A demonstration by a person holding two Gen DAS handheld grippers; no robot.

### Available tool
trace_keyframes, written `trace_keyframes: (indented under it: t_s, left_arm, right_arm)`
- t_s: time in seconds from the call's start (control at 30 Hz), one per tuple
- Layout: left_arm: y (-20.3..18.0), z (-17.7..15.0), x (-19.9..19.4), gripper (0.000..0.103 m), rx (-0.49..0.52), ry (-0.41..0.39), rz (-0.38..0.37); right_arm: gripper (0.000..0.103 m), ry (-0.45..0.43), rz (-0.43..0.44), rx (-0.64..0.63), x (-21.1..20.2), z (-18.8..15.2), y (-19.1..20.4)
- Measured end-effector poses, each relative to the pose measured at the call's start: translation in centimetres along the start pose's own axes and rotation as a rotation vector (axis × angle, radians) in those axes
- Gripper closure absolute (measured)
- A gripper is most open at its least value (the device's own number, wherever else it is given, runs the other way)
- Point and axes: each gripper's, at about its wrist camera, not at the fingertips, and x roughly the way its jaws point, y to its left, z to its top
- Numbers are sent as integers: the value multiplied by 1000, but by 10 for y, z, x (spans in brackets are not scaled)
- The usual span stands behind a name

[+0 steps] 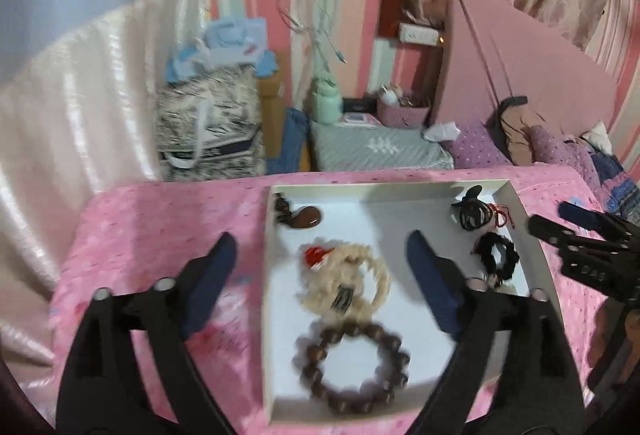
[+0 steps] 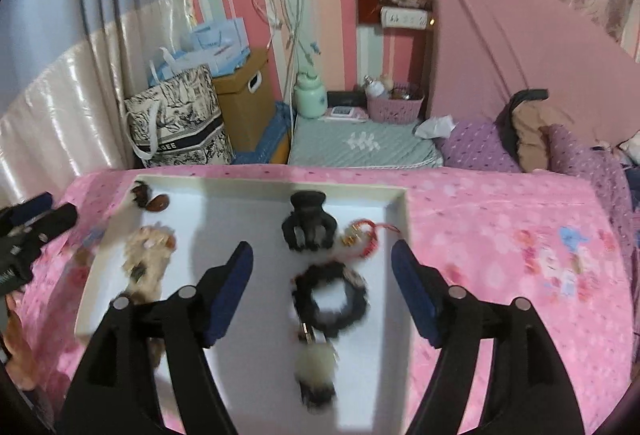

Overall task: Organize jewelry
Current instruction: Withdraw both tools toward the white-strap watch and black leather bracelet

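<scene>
Both grippers, left gripper (image 1: 320, 263) and right gripper (image 2: 322, 271), hover spread and empty above white tray (image 1: 400, 191); bead bracelet (image 1: 354, 367) lies inside. Release step appears done; next, pick remaining jewelry.

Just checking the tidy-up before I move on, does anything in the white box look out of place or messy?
Nothing stands out. The dark wooden bead bracelet, cream fluffy scrunchie, black claw hair clip, black scrunchie and red cord charm all lie inside the shallow white box. Motion blur hides fine detail.
</scene>
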Motion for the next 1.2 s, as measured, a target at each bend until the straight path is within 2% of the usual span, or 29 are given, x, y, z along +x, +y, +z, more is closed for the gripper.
trace_keyframes:
  t_s: [0.03,0.13,0.23,0.5,0.6,0.8,0.9,1.1,1.2]
  left_arm:
    - [1,-9,-16,8,-1,-15,20]
    - [1,-30,-48,5,1,-37,13]
    - [0,-57,-80,3,3,-62,41]
    - [-5,-131,-145,3,11,-51,0]
    - [-8,-156,-158,3,1,-40,-21]
    - [-10,-193,-177,3,-29,-50,-5]
    - [-11,-210,-183,3,-30,-56,7]
    - [-6,-242,-184,3,-69,-14,6]
    - [-4,-253,-187,3,-73,-22,38]
  right_arm:
    - [30,-7,-2,-4,-10,-6,0]
    - [29,-34,-20,-14,-40,-29,0]
    - [17,-55,-40,-6,-68,-57,1]
    - [17,-105,-49,15,-131,-129,5]
    - [17,-119,-60,18,-147,-153,6]
    - [17,-140,-56,39,-168,-191,17]
    - [17,-162,-90,27,-177,-210,24]
    - [17,-180,-121,22,-192,-229,26]
    - [17,-180,-134,13,-197,-237,26]
